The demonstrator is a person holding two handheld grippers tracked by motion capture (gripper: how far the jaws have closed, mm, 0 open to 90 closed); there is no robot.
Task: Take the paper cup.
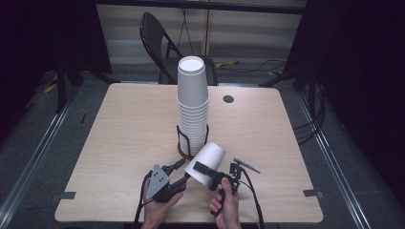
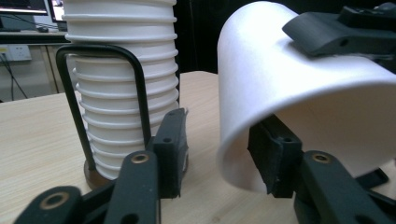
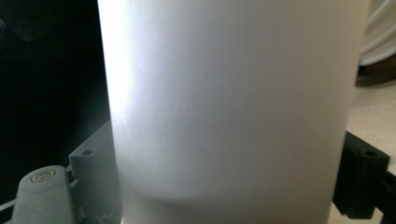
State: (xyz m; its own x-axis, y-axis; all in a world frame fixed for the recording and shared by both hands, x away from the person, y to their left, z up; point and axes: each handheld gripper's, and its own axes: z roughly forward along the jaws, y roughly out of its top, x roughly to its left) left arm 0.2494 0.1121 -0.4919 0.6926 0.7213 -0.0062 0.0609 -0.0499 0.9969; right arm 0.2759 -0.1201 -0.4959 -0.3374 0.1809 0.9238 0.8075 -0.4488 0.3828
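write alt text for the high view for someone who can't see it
The right gripper holds a single white paper cup tilted over a light wooden table, with the left gripper at its rim. Behind stands a tall stack of white paper cups in a black wire holder.

We see both grippers just on our side of the wire cup holder (image 1: 192,143), and both are matte black with black cables trailing back from them. The left gripper (image 1: 184,171) carries a grey three-cornered plate dotted with small holes, and its angular jaw links turn on brass-coloured round pivots, with small screw holes in the blocky pads (image 2: 172,149). The right gripper (image 1: 205,171) has the same black links, one jaw block looking grey with a brass-ringed pivot, and our forearms are bare of sleeves.
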